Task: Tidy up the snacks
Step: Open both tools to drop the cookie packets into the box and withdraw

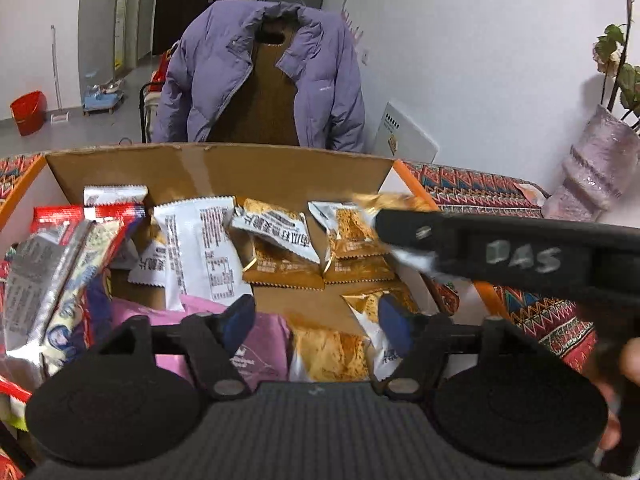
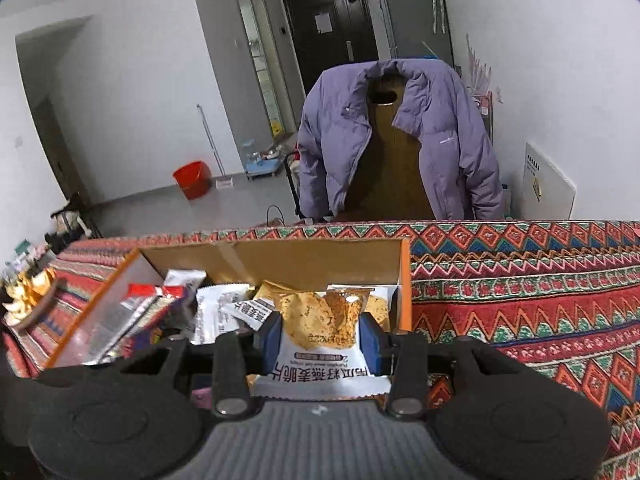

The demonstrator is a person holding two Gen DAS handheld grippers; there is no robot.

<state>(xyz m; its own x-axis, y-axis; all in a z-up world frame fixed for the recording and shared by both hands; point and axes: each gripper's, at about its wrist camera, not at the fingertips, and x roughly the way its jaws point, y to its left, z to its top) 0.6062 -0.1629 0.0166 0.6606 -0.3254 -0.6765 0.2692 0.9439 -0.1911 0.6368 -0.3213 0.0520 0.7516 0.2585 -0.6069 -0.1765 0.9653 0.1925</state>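
An open cardboard box [image 1: 224,168] holds many snack packets: gold-and-white crisp packets [image 1: 280,248], red-and-silver bars [image 1: 68,248] at the left, a pink pack [image 1: 260,344] near the front. My left gripper [image 1: 316,320] is open and empty, hovering over the front of the box. My right gripper [image 2: 322,336] is shut on a white-and-gold crisp packet [image 2: 320,340], held above the box's right end [image 2: 404,280]. In the left wrist view the right gripper reaches in from the right, its tip [image 1: 384,228] over the gold packets, the held packet blurred there.
The box sits on a table with a patterned red cloth [image 2: 520,300]. A chair with a purple jacket [image 2: 400,140] stands behind the table. A pink wrapped vase with flowers [image 1: 596,164] stands at the table's right. A white board [image 2: 548,184] leans on the wall.
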